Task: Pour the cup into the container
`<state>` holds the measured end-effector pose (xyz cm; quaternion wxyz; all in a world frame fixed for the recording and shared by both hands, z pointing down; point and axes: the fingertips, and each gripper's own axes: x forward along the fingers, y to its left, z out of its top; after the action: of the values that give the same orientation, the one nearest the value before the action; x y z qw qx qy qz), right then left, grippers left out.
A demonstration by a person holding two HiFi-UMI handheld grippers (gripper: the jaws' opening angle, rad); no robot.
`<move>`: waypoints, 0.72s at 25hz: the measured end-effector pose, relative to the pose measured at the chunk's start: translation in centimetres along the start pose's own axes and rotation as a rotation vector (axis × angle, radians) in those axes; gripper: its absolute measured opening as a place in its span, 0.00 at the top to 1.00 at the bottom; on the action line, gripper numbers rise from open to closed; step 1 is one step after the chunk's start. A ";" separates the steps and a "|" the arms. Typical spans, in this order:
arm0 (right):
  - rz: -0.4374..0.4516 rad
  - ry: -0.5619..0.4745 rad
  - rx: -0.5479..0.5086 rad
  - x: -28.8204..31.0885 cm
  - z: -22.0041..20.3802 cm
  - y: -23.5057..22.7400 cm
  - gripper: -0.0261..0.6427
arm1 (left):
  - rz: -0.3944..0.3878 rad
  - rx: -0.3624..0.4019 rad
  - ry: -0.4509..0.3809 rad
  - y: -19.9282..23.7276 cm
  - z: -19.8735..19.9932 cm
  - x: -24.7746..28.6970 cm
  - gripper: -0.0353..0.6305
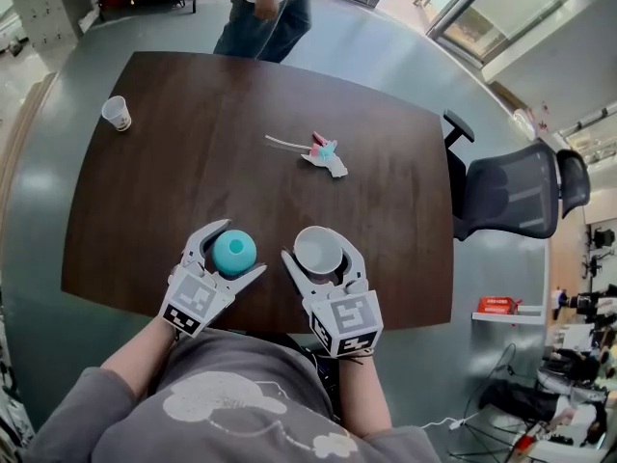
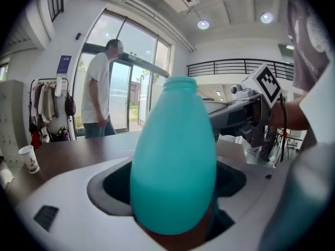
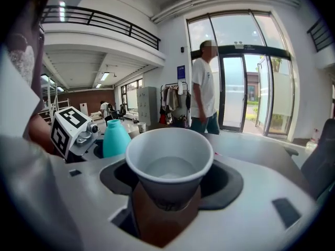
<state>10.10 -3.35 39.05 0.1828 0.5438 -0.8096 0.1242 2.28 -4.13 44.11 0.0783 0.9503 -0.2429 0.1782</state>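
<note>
A teal bottle-shaped container [image 1: 234, 252] stands upright between the jaws of my left gripper [image 1: 232, 254], which is shut on it over the near edge of the dark table [image 1: 193, 172]. In the left gripper view the container [image 2: 174, 161] fills the middle. Right beside it my right gripper [image 1: 320, 252] is shut on a white paper cup [image 1: 319, 248], held upright. The cup [image 3: 168, 163] seems to hold clear liquid. The teal container [image 3: 114, 138] shows to its left in the right gripper view.
Another paper cup [image 1: 117, 113] stands at the table's far left corner. A crumpled pink and teal wrapper [image 1: 325, 152] lies past the middle. A person [image 1: 270, 8] stands beyond the far edge. A black office chair [image 1: 511, 193] stands to the right.
</note>
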 end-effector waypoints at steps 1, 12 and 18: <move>0.008 0.007 -0.007 -0.1 0.1 0.2 0.51 | 0.000 0.002 -0.001 -0.1 0.2 0.0 0.31; 0.065 0.019 -0.233 -0.6 4.0 3.1 0.51 | 0.008 0.022 -0.004 -0.7 1.3 -0.1 0.31; 0.068 0.051 -0.317 -0.4 4.5 4.1 0.51 | 0.007 0.018 0.002 -1.1 1.1 0.0 0.31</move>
<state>5.78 -3.22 34.83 0.2825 0.4771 -0.8321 0.0148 3.18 -3.44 43.03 0.0692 0.9500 -0.2445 0.1815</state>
